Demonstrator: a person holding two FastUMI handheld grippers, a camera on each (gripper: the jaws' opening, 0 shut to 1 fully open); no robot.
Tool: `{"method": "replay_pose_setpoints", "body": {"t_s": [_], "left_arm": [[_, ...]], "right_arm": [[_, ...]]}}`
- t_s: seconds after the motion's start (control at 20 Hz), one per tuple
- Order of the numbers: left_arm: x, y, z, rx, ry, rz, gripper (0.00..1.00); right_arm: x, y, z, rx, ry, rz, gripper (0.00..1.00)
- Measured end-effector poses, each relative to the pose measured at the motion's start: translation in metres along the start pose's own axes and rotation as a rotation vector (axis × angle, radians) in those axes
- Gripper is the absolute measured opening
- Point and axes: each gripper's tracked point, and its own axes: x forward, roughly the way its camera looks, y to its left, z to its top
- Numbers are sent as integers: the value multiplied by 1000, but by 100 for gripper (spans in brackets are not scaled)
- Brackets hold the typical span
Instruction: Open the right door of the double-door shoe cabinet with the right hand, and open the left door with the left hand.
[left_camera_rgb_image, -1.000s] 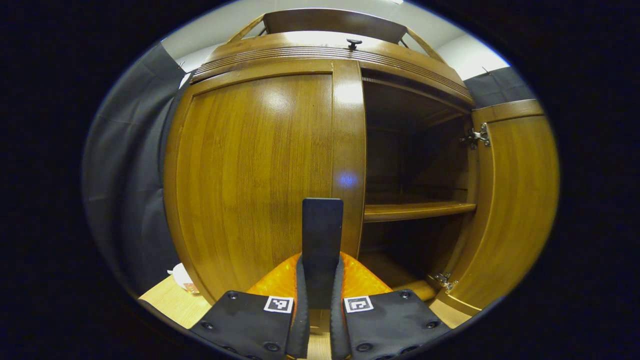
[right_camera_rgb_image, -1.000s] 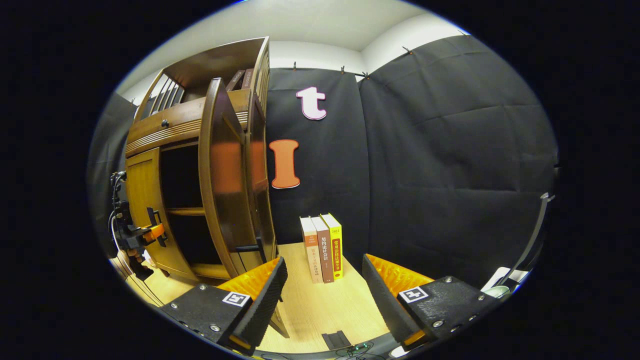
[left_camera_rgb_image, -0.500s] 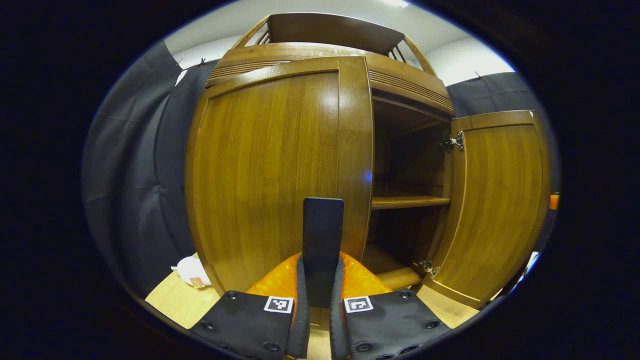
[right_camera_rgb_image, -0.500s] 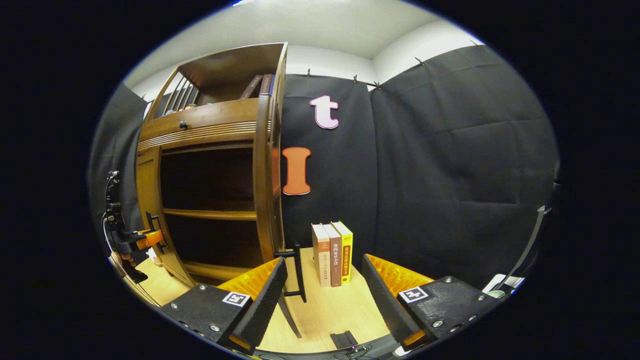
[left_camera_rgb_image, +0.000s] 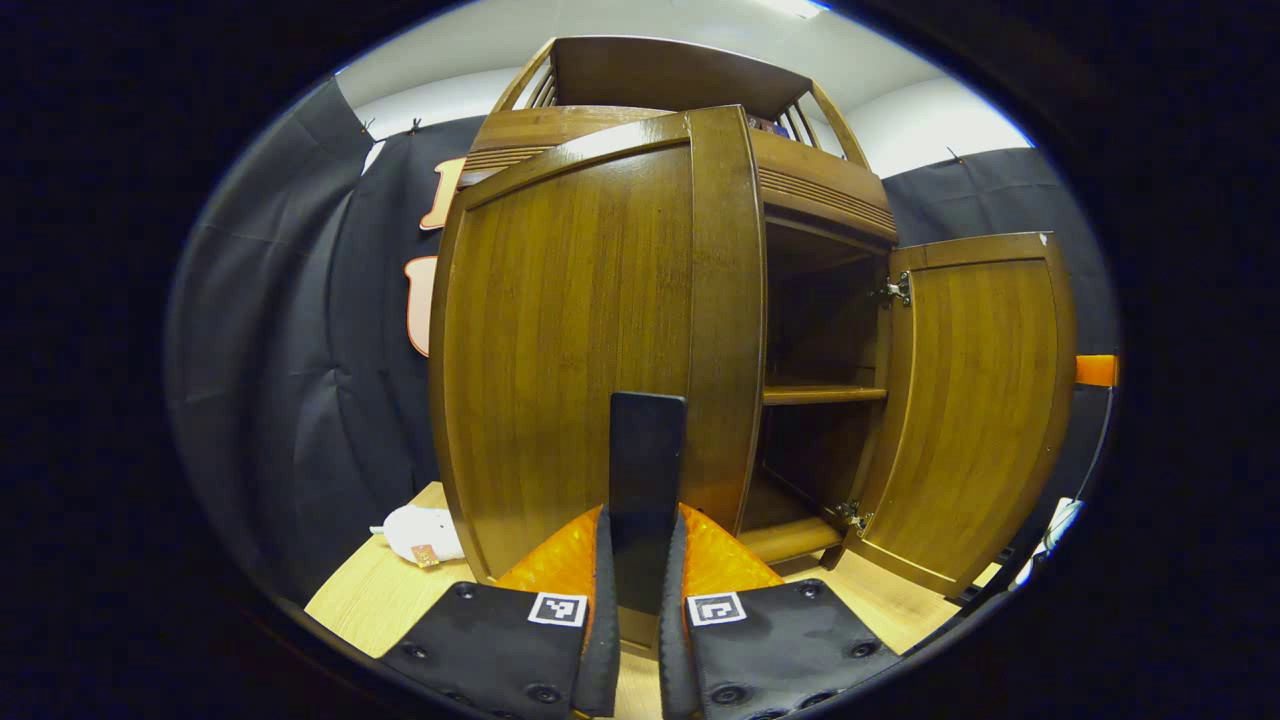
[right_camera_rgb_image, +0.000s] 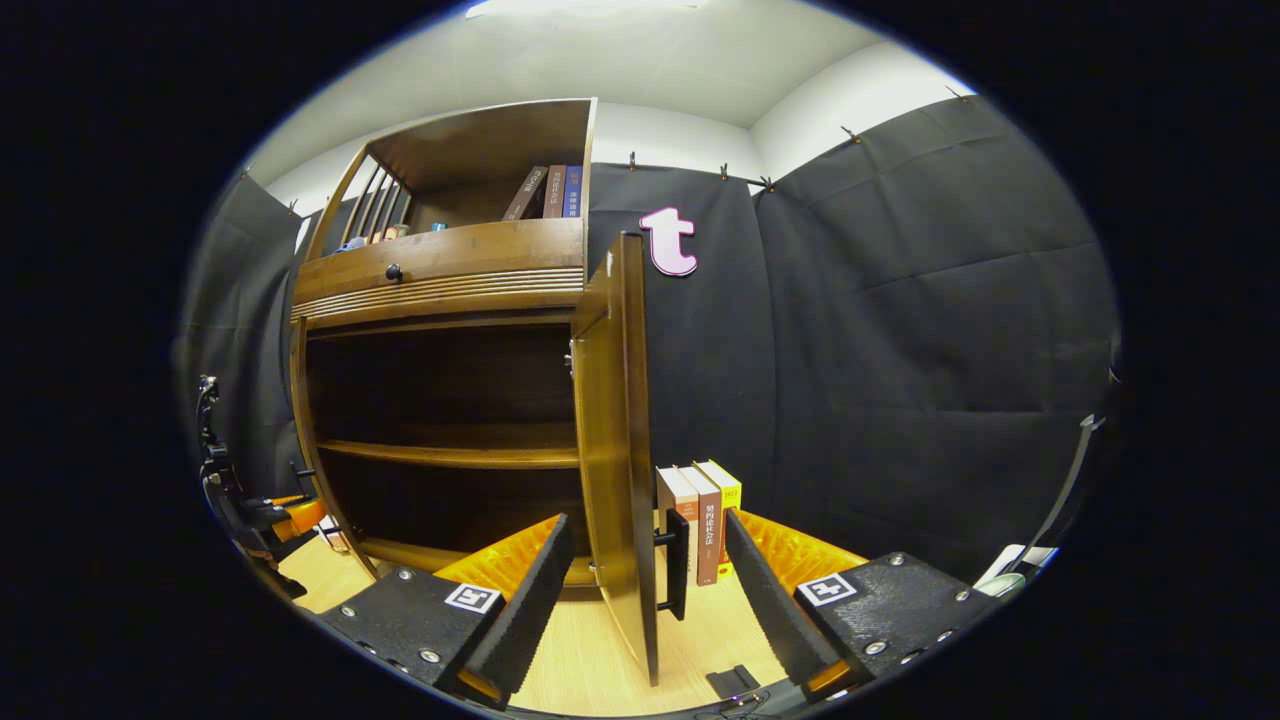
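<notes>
- Currently the shoe cabinet (right_camera_rgb_image: 440, 290) is standing on the light wood table (right_camera_rgb_image: 590, 670) with both doors swung out.
- Left door (left_camera_rgb_image: 570, 350) is sitting partly open, its face filling the middle of the left gripper view, free edge turned toward the camera.
- Left door's dark handle (left_camera_rgb_image: 647, 480) is running upright between the left gripper (left_camera_rgb_image: 640, 625) fingers; both fingers are pressing on it, jaws nearly closed around it.
- Right door (right_camera_rgb_image: 612, 440) is standing wide open, seen almost edge-on in the right gripper view; in the left gripper view its inner face (left_camera_rgb_image: 975, 400) is showing with two metal hinges.
- Right door's handle (right_camera_rgb_image: 676, 565) is hanging on the outer face, near the bottom edge.
- Right gripper (right_camera_rgb_image: 645, 590) is sitting with jaws spread wide, gripping nothing; the door's lower edge and handle are showing in the gap between the fingers, with no contact visible.
- Inside, a shelf (right_camera_rgb_image: 450, 455) is splitting the dark interior into upper and lower bays.
- Three upright books (right_camera_rgb_image: 700, 520) are standing on the table just behind the right door, against the black cloth wall.
- More books (right_camera_rgb_image: 550, 195) are leaning on the cabinet's top shelf; a small knob (right_camera_rgb_image: 394, 271) is sticking out of the band below it.
- White object (left_camera_rgb_image: 420, 532) is lying on the table left of the cabinet; cannot tell what it is.
- Left gripper is also appearing far off at the left edge of the right gripper view.
</notes>
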Motion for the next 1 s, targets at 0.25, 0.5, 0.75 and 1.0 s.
{"method": "replay_pose_setpoints", "body": {"t_s": [0.25, 0.5, 0.75, 1.0], "left_arm": [[-12, 10, -3, -7, -4, 33, 23], [-28, 25, -3, -17, -20, 37, 19], [-58, 61, -5, -32, -13, 56, 22], [-78, 95, -5, 8, -18, 94, 11]], "right_arm": [[-3, 23, -1, 8, -7, -6, 93], [-9, 53, -5, 2, -10, 5, 92], [-18, 85, -10, 11, -2, 32, 92], [-26, 107, -10, 19, -2, 48, 92]]}}
